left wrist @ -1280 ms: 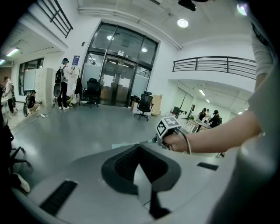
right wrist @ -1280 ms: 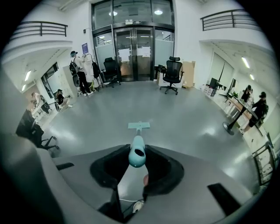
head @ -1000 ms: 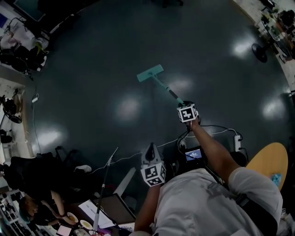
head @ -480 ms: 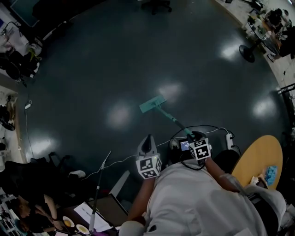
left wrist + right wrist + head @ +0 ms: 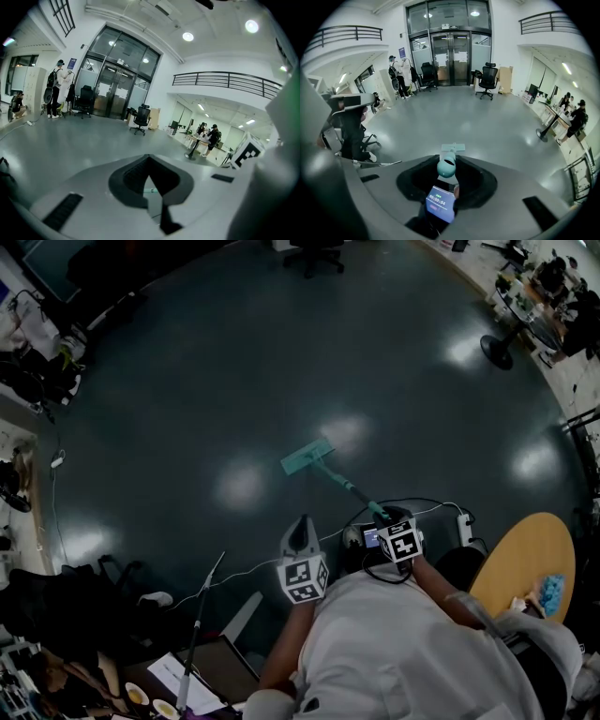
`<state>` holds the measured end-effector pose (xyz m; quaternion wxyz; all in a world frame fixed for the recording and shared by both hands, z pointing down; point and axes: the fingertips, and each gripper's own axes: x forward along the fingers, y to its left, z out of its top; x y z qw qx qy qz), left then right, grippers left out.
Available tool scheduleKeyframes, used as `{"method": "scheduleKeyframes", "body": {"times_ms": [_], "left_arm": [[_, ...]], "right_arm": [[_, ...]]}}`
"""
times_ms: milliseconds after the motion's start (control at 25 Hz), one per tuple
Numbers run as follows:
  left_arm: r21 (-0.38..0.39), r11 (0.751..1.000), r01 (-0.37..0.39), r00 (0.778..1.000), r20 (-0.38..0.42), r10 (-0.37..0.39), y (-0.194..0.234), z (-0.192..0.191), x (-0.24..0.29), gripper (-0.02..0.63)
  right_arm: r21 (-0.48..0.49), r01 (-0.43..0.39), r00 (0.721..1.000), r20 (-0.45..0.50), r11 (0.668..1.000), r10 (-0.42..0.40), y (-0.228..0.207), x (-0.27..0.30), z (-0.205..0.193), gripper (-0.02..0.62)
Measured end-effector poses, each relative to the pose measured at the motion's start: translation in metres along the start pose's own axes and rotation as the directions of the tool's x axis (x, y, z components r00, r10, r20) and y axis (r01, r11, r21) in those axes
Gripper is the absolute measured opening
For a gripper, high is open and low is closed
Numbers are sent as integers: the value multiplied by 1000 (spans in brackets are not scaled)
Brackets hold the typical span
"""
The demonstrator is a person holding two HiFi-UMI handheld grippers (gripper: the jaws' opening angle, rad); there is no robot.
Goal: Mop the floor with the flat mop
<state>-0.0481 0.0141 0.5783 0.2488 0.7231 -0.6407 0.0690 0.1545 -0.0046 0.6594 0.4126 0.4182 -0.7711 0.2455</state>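
Room: wide hall with a dark, glossy floor catching ceiling-light glare; glass doors at the far end, at 12 o'clock in the right gripper view.
Right gripper: jaws clamped on the teal top end of the mop handle; a small timer screen sits just beneath it.
Mop handle: its shaft runs away from that gripper toward 10 o'clock, down to the floor.
Flat mop head: lies flat on the floor, beside a bright patch of glare.
Left gripper: at about 8 o'clock from the right one, jaws together on nothing, well clear of the handle.
Change: a second ago the right arm reached out and the head lay far up the floor; it has since been drawn in, and over the last half second it has barely moved.
Meaning: the pull stroke looks finished; a fresh push seems likely next.
Arm pose: right elbow folded, gripper close to the chest; left forearm bent, its gripper pointing forward.
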Motion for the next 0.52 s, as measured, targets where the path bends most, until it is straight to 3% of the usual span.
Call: {"method": "scheduleKeyframes", "body": {"times_ms": [520], "left_arm": [[14, 1000, 0, 1000, -9, 0, -1, -2, -4, 0]], "right_arm": [[-15, -2, 1000, 11, 1000, 2, 3, 0, 0, 110]]}}
